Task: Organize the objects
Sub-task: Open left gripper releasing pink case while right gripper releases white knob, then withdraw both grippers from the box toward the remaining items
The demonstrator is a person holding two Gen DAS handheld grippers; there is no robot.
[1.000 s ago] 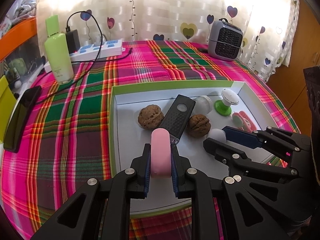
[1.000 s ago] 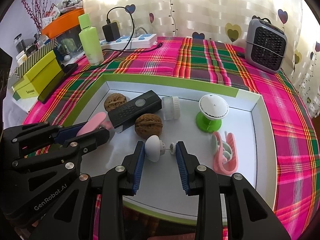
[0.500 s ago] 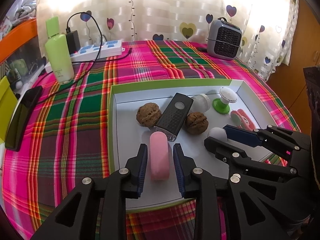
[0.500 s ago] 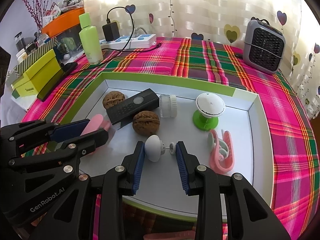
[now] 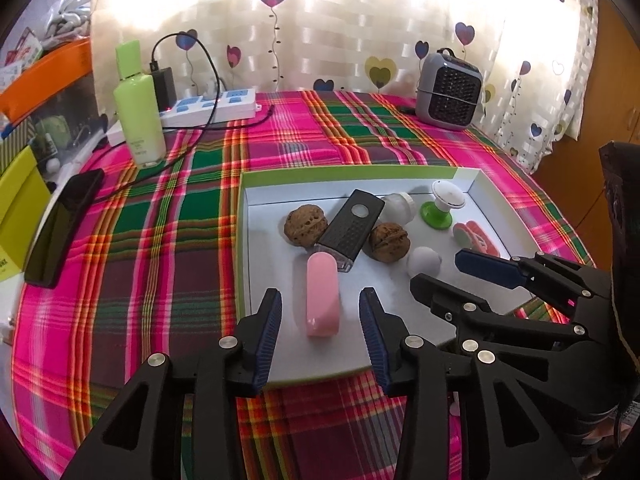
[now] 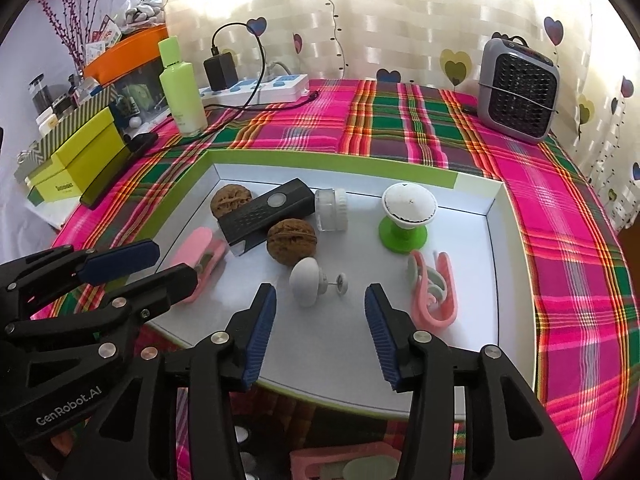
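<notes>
Your left gripper [image 5: 320, 316] is open wide. Its two blue pads stand on each side of the pink case [image 5: 322, 293] and do not touch it. The pink case lies flat on the white floor of the tray [image 5: 404, 308], near the front edge, at about 12 o'clock from your left gripper. Its far end is just beside the black remote [image 5: 350, 229].

Your right gripper [image 6: 320, 316] is open wide too, and it holds nothing. The little white knob [image 6: 306, 282] lies in the tray at about 12 o'clock from it, a bit toward the left pad, and neither pad touches it. A thin pin with a small round end sticks out of the knob toward 3 o'clock.

Past the knob, still at 12 o'clock, sits a brown walnut [image 6: 292, 242]. A second walnut [image 6: 231, 201] sits at 11 o'clock, on the far side of the black remote. A small clear jar [image 6: 331, 209] lies on its side just beside the remote. A white cap on a green foot [image 6: 406, 216] stands at 1 o'clock. A pink clip [image 6: 434, 294] lies at 2 o'clock, near your right pad.

The tray rests on a bright checked cloth [image 5: 160, 248].
</notes>
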